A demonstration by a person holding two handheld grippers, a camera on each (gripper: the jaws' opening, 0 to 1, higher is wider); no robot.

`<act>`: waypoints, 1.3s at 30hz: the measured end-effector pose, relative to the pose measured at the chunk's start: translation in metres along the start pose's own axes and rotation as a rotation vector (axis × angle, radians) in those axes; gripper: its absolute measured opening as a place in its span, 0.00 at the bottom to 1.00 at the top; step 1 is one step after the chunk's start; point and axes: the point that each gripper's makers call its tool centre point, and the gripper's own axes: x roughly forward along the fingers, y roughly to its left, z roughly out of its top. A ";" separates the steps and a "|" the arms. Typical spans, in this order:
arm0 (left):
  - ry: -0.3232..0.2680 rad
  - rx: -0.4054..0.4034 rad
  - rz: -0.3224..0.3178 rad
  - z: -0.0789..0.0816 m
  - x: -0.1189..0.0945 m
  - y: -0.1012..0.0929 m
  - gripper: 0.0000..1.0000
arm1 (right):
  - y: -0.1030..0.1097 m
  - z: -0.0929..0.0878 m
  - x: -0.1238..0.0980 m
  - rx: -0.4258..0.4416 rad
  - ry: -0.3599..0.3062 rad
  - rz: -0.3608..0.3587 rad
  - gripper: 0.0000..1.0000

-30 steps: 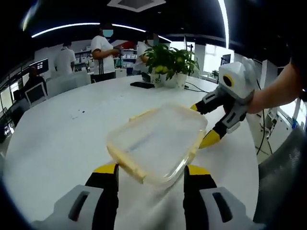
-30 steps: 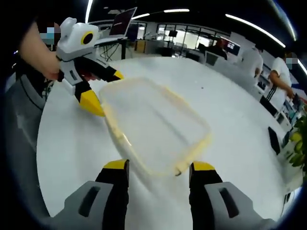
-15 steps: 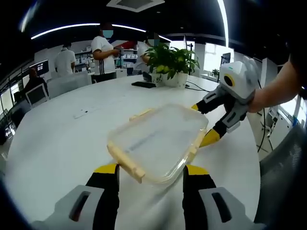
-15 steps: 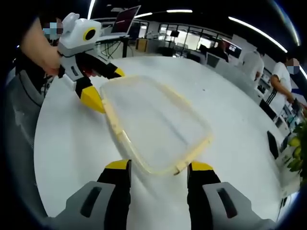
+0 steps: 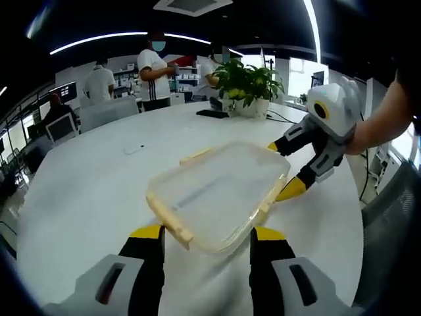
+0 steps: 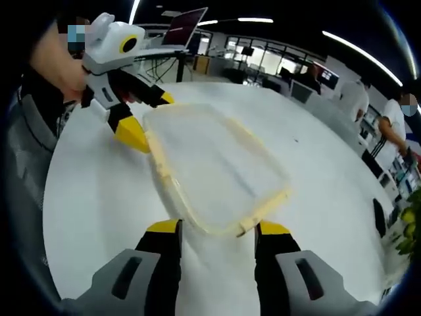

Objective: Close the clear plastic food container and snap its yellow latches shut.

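Observation:
A clear plastic food container (image 5: 217, 192) with its lid on rests on the white table (image 5: 85, 191). Yellow latches (image 5: 170, 218) stick out flat from its rim. My left gripper (image 5: 207, 234) is open, its yellow-tipped jaws on either side of the container's near corner. At the far end my right gripper (image 5: 284, 170) is open too, straddling that edge. In the right gripper view the container (image 6: 217, 164) lies lengthwise. My right gripper (image 6: 218, 228) brackets its near corner, and my left gripper (image 6: 150, 117) stands open at the far end, held by a hand.
A potted plant (image 5: 247, 82) and a black phone (image 5: 212, 113) sit at the table's far side, with people (image 5: 154, 69) standing behind. A laptop (image 6: 187, 26) is on a far desk. The table's rim curves close on the right (image 5: 352, 217).
The container, blurred a second ago, now looks sharp and still. Both grippers keep their places at its two ends; the views have shifted only slightly.

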 end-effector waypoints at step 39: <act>-0.024 -0.179 0.102 -0.007 -0.023 0.031 0.48 | -0.001 0.017 0.001 0.101 -0.020 -0.003 0.42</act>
